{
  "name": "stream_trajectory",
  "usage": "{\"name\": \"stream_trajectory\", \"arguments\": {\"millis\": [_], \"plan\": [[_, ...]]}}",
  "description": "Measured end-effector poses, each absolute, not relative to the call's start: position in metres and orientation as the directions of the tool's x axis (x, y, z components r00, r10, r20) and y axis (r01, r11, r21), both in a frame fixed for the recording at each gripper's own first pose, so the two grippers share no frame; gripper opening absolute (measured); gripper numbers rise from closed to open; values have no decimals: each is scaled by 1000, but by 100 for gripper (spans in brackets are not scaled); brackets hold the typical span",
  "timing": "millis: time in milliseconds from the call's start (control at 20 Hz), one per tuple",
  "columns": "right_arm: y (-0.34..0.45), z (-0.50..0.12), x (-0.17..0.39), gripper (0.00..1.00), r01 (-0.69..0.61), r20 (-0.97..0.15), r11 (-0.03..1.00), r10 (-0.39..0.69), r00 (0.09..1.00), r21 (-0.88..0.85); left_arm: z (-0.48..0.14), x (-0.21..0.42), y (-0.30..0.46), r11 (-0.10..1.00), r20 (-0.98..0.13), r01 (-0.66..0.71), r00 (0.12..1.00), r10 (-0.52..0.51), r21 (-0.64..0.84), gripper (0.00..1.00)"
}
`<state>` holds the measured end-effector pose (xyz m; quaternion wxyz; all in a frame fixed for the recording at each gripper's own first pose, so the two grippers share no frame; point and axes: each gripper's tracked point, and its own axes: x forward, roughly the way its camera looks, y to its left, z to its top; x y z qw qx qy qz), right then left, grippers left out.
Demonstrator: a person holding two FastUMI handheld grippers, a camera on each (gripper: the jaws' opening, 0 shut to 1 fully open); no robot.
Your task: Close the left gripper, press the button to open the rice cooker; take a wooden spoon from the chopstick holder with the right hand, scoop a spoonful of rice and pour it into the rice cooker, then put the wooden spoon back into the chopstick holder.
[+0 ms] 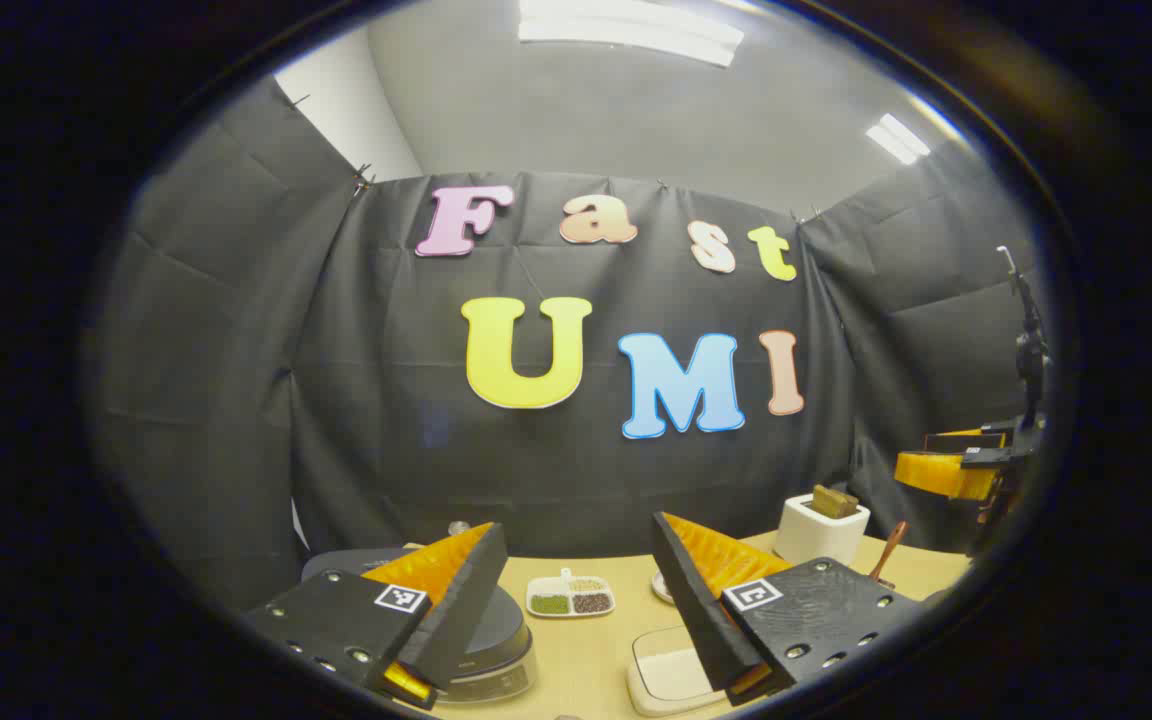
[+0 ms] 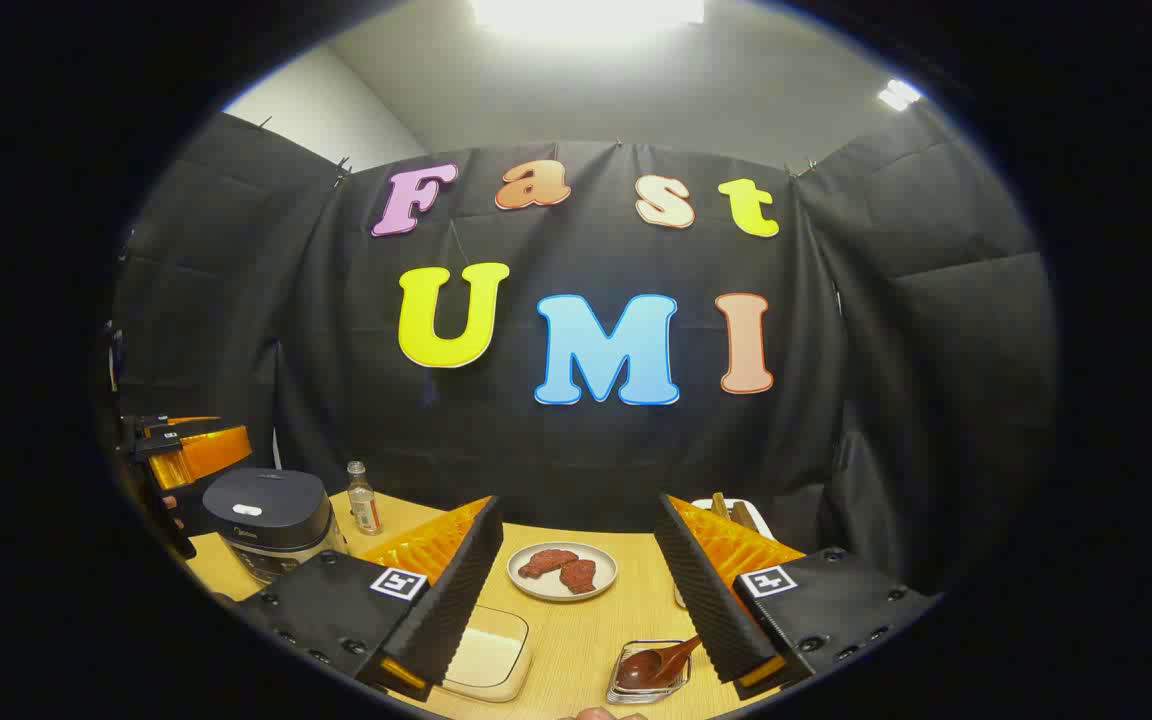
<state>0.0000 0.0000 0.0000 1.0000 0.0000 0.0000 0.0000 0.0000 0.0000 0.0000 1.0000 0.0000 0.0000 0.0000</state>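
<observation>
My left gripper is open, held above the near edge of the wooden table. The dark rice cooker sits just behind its left finger; in the right gripper view the rice cooker stands at the left with its lid shut. My right gripper is open and holds nothing. A wooden spoon lies in a small glass dish below it. The white chopstick holder stands at the back right, with a spoon handle beside it. A shallow container of rice lies near the front.
A divided dish of beans sits mid-table. A plate with red pieces lies in the middle, and a small bottle stands beside the cooker. The other gripper hangs at the far right, and the left one shows at the far left.
</observation>
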Motion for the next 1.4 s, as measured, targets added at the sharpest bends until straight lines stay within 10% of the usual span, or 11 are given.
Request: {"name": "stream_trajectory", "arguments": {"millis": [1400], "plan": [[-25, -20, -9, 98, 35, -17, 999, -34, 999, 30, -12, -5, 56, 998, -82, -23, 996, 29, 63, 85]]}}
